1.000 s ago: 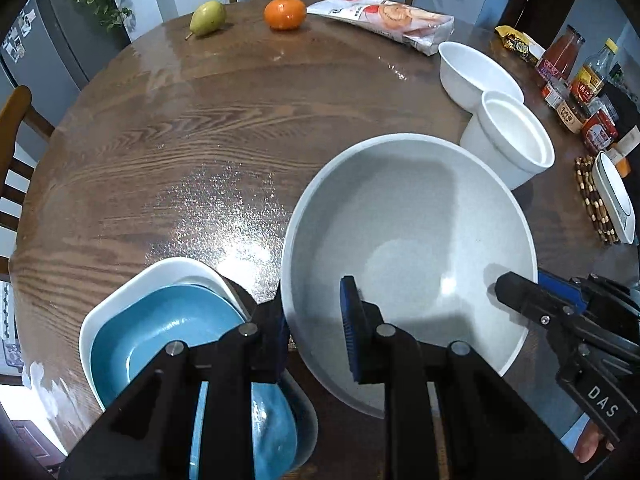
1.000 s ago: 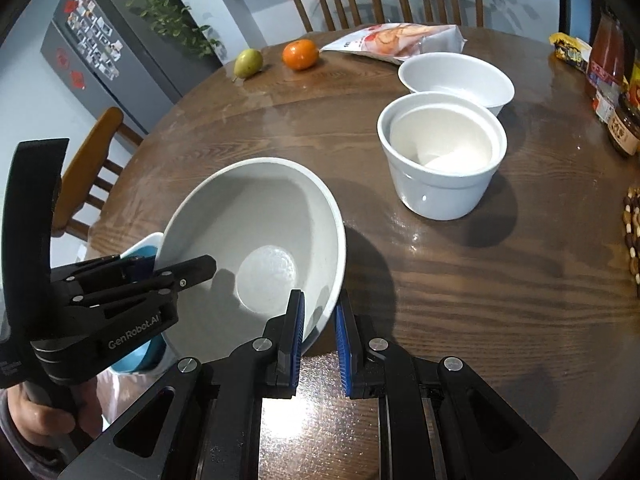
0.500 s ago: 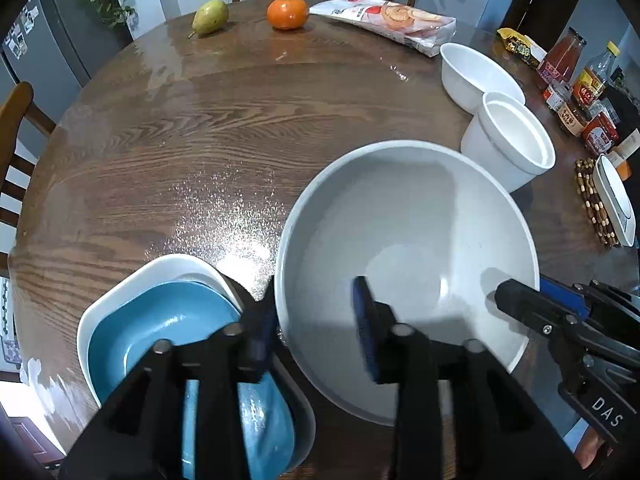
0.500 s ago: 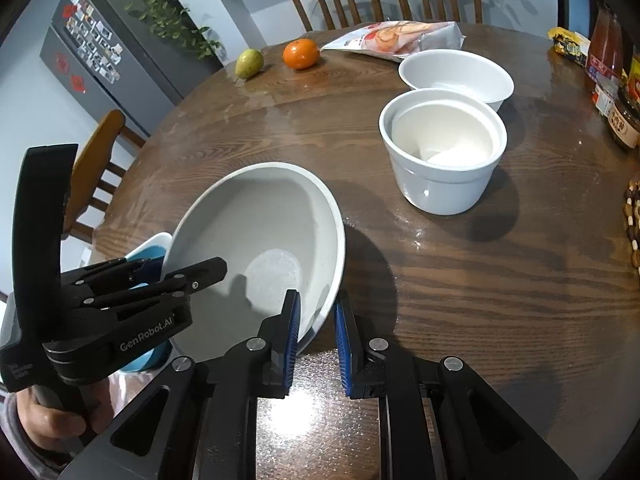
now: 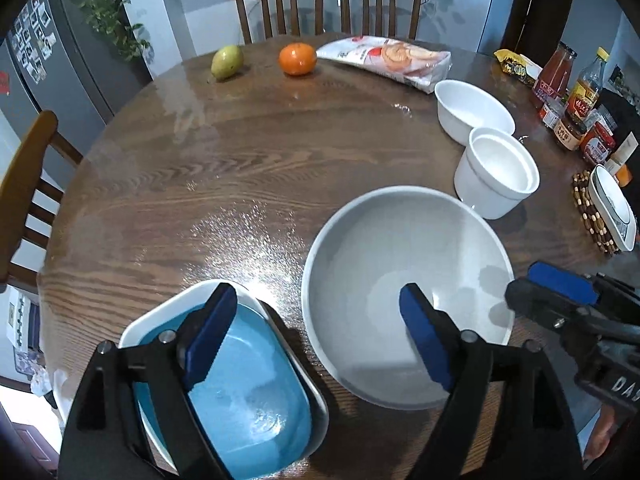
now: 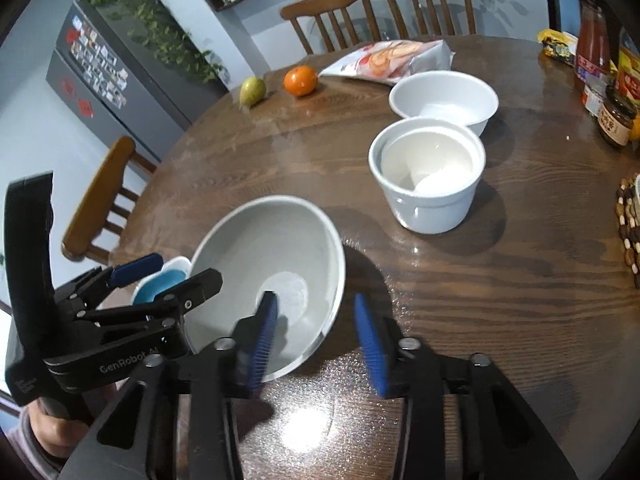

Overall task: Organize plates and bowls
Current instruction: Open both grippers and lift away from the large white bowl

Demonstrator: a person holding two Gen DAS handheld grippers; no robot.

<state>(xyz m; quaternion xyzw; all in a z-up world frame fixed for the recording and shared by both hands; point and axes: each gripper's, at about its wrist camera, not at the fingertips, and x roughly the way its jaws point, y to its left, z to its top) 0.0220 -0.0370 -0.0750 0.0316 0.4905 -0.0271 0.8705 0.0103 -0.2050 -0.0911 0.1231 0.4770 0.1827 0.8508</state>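
Note:
A large grey-white bowl (image 5: 408, 280) (image 6: 276, 264) rests on the round wooden table (image 5: 240, 184). My left gripper (image 5: 316, 338) (image 6: 140, 292) straddles its left rim with jaws opening, and the pads (image 5: 208, 332) stand clear of the rim. At the bowl's near-right edge my right gripper (image 6: 316, 342) (image 5: 560, 300) is opening too, with the rim between its pads (image 6: 262, 340) but not pressed. A blue dish (image 5: 248, 392) (image 6: 160, 284) lies nested in a white rectangular dish (image 5: 160, 316) under the left finger. Farther right stand a deep white bowl (image 5: 496, 176) (image 6: 428, 176) and a shallow white bowl (image 5: 472, 110) (image 6: 444, 96).
At the table's far side lie a pear (image 5: 227, 62), an orange (image 5: 297, 59) and a snack bag (image 5: 388, 60). Bottles and jars (image 5: 576, 108) crowd the right edge, beside a beaded trivet (image 5: 592, 216) bearing a white dish. Wooden chairs (image 5: 328, 8) ring the table.
Both grippers' jaws have spread apart off the big bowl's rim, the left one wide. The left gripper has lifted slightly, and the bowl now lies flat on the table.

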